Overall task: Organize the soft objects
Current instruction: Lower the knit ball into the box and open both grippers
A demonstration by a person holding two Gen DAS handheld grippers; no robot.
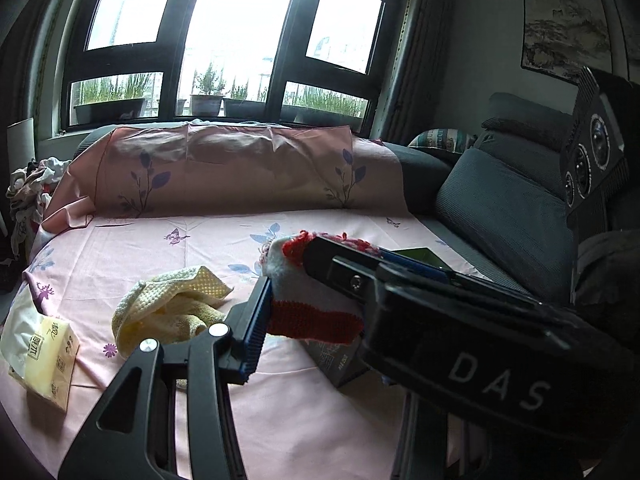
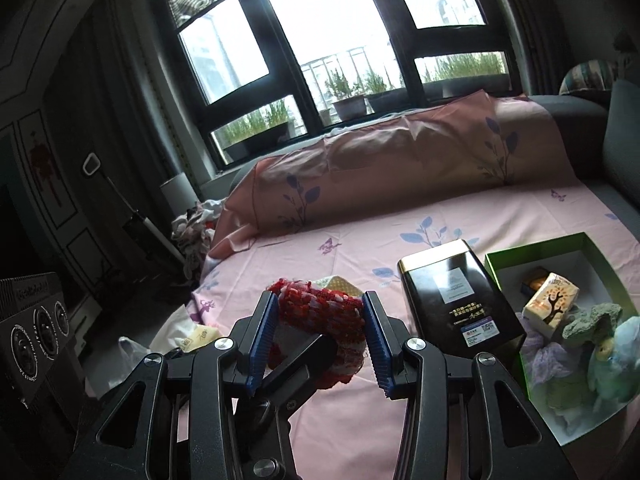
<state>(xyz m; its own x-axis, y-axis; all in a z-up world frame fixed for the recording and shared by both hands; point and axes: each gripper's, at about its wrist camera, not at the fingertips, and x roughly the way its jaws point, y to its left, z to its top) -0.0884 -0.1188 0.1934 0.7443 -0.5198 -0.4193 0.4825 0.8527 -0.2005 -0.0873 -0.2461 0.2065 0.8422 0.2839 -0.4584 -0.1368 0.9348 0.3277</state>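
Observation:
A red-and-white knitted piece [image 2: 320,312] hangs above the pink bedsheet [image 2: 360,420], gripped from both sides. My right gripper [image 2: 320,308] is shut on it, blue pads pressing its two ends. My left gripper [image 1: 320,300] is also shut on it. The left blue pad [image 1: 256,320] lies against the knit [image 1: 316,320], and the other finger is hidden behind the right gripper's black housing [image 1: 480,360]. A yellow waffle towel [image 1: 172,304] lies crumpled on the sheet to the left. One black finger [image 2: 300,360] of the left gripper crosses under the knit in the right wrist view.
An open green box [image 2: 496,260] at the right holds a tissue pack [image 2: 552,300], plush toys [image 2: 612,348] and a lavender cloth. A black tin [image 2: 460,300] lies beside it. A yellow tissue pack [image 1: 48,360] sits at the bed's left edge. Grey sofa cushions [image 1: 500,208] border the right.

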